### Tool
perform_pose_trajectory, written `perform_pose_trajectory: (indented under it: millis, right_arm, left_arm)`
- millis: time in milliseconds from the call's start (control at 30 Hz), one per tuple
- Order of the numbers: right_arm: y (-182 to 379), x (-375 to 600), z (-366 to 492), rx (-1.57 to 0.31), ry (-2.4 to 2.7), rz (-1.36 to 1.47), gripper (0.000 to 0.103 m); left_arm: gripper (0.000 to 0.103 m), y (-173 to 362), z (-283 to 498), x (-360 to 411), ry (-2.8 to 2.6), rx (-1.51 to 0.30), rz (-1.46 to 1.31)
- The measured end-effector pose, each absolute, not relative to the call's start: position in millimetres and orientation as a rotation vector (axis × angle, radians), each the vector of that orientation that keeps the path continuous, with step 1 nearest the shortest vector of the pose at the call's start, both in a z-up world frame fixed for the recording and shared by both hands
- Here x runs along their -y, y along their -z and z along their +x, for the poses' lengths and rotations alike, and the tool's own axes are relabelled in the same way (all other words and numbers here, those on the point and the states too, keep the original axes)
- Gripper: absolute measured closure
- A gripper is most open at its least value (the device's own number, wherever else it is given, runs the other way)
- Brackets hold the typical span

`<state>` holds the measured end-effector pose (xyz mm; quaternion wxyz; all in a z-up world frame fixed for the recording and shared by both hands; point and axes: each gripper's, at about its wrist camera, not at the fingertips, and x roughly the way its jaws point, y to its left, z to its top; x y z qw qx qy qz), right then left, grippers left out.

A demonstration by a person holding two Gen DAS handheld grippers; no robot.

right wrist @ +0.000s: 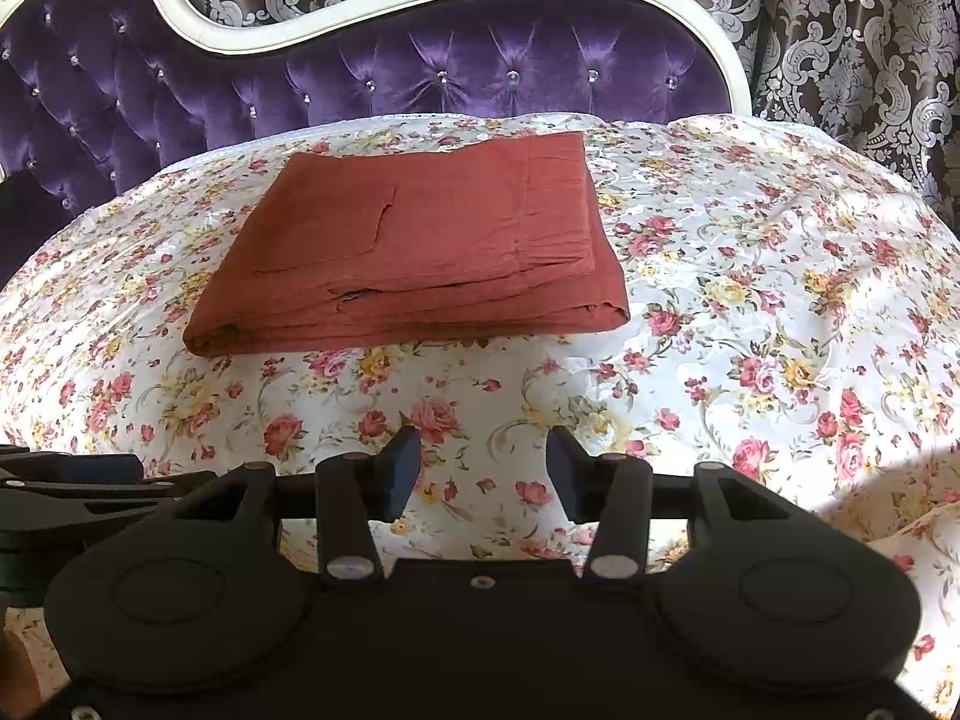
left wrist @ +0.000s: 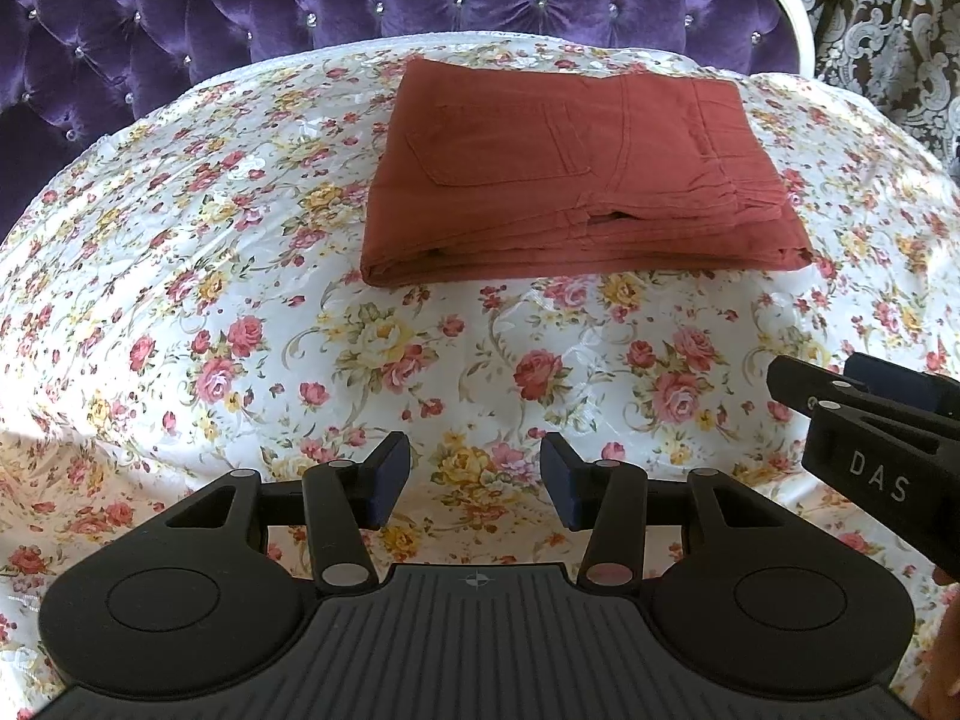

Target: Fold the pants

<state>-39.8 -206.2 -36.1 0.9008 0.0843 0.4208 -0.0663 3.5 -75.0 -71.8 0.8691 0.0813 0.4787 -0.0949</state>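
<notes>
So the red pants [left wrist: 576, 174] are folded into a flat rectangle on the flowery bedspread [left wrist: 252, 312], up at 12 o'clock from both claws, well apart from them. Left gripper [left wrist: 475, 480] hangs wide open over the bedspread, holding nothing; same for the right gripper [right wrist: 483, 473]. The purple headboard [right wrist: 420, 66] sits behind, its left end cut off. Can't tell how many layers are stacked in the fold.

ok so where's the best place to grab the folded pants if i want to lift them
Grip the near folded edge of the pants, coming in low from the front with both open hand-held grippers, left and right. The stacked layers end there facing the cameras, so the fingers can pinch the whole stack.
</notes>
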Motion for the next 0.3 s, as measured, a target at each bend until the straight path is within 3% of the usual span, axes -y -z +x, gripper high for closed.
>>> perform_pose_trajectory:
  millis: [300]
  right_arm:
    - [37.3, 207.5, -38.1, -0.873, 0.135, 0.178, 0.048]
  left_arm:
    - [0.056, 72.6, 6.6, 77.1, 0.196, -0.992, 0.182]
